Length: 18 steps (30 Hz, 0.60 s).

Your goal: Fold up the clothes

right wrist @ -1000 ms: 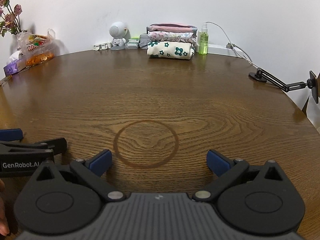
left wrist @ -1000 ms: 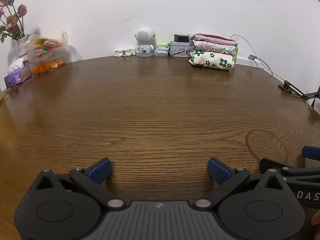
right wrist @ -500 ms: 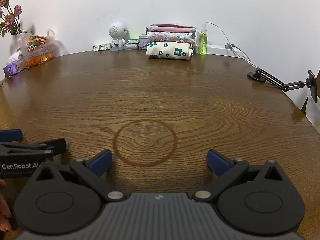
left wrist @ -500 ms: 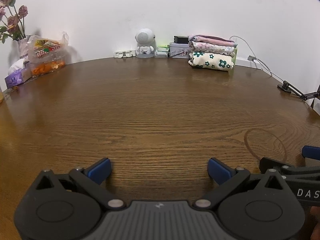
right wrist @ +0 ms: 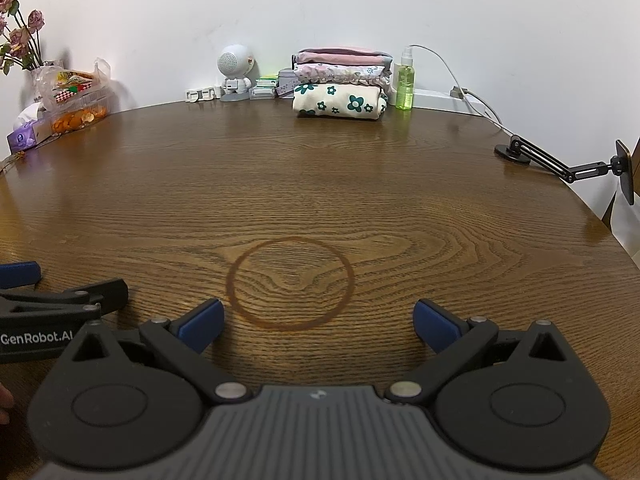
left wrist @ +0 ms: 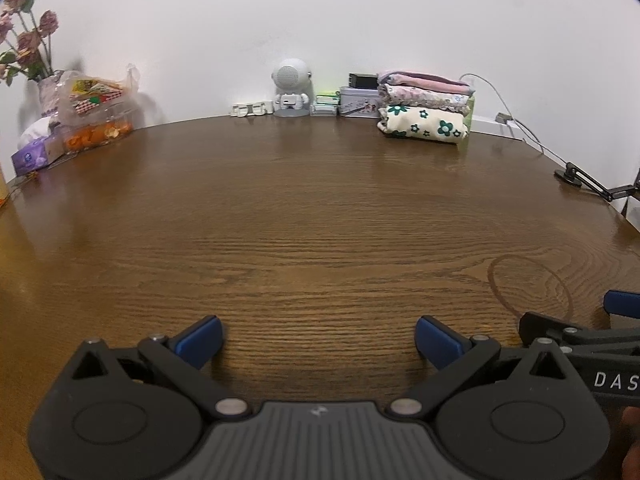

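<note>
A stack of folded clothes [left wrist: 424, 110] [right wrist: 340, 84] rests at the far edge of the brown wooden table [left wrist: 312, 216] [right wrist: 320, 184], against the wall: a cream piece with green flowers at the bottom, floral and pink pieces above. My left gripper [left wrist: 319, 338] is open low over the near table edge, nothing between its blue pads. My right gripper [right wrist: 319, 322] is open too, just behind a dark ring stain [right wrist: 291, 284]. Each gripper shows at the other view's side. No loose garment is visible.
Along the wall stand a small white robot figure [left wrist: 291, 88], little boxes [left wrist: 358, 100], a green spray bottle [right wrist: 405, 84], a power strip with cable [right wrist: 460, 98]. Snack bags [left wrist: 94, 114], a tissue pack and flowers sit far left. A black clamp arm [right wrist: 560, 164] reaches in at right.
Both views have tilted slightly, so the far objects sit a touch lower in frame. The grippers stay open and nothing on the table has moved.
</note>
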Each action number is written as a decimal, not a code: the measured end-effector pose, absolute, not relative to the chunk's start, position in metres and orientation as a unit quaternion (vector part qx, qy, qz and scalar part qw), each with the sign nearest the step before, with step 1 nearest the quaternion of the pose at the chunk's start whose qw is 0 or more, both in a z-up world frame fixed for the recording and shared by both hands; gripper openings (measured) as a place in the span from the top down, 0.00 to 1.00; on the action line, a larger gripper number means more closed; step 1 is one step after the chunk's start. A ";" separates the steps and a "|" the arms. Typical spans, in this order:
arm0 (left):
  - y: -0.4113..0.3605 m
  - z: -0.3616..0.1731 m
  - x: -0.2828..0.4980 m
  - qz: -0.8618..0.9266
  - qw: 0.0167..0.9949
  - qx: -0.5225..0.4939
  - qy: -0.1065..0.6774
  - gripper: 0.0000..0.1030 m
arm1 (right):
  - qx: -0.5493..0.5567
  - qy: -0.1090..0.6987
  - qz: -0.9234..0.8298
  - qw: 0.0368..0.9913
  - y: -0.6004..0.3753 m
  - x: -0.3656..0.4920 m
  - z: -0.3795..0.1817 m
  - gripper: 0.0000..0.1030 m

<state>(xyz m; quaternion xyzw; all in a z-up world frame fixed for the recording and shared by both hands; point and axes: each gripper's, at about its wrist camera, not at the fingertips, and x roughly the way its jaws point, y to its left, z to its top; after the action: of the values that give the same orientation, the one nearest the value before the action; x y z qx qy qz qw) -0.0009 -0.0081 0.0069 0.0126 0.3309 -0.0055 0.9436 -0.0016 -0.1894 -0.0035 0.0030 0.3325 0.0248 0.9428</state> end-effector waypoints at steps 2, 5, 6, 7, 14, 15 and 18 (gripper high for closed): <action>-0.009 0.007 -0.001 -0.001 0.944 0.012 0.331 0.00 | 0.003 0.333 0.024 0.943 -0.190 -0.001 -0.004 0.01; -0.010 0.007 -0.003 0.007 0.943 0.008 0.331 0.00 | 0.003 0.333 0.027 0.943 -0.190 0.000 -0.004 0.01; -0.009 0.007 -0.003 0.006 0.943 0.008 0.332 0.00 | 0.003 0.332 0.027 0.943 -0.190 0.000 -0.004 0.01; -0.009 0.007 -0.001 0.004 0.943 0.008 0.332 0.00 | 0.003 0.332 0.026 0.943 -0.190 0.000 -0.004 0.01; -0.010 0.007 0.002 0.001 0.943 0.010 0.332 0.00 | 0.001 0.333 0.027 0.943 -0.190 0.000 -0.004 0.01; -0.009 0.007 0.001 0.001 0.943 0.010 0.332 0.00 | 0.001 0.333 0.028 0.943 -0.190 -0.001 -0.004 0.01; -0.009 0.007 0.001 0.001 0.943 0.009 0.332 0.00 | -0.001 0.332 0.028 0.943 -0.188 -0.002 -0.004 0.01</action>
<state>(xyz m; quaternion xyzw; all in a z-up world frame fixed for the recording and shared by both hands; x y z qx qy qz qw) 0.0008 -0.0088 0.0067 0.0094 0.3316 0.0011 0.9434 -0.0019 -0.1884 -0.0039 -0.0007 0.3322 0.0278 0.9428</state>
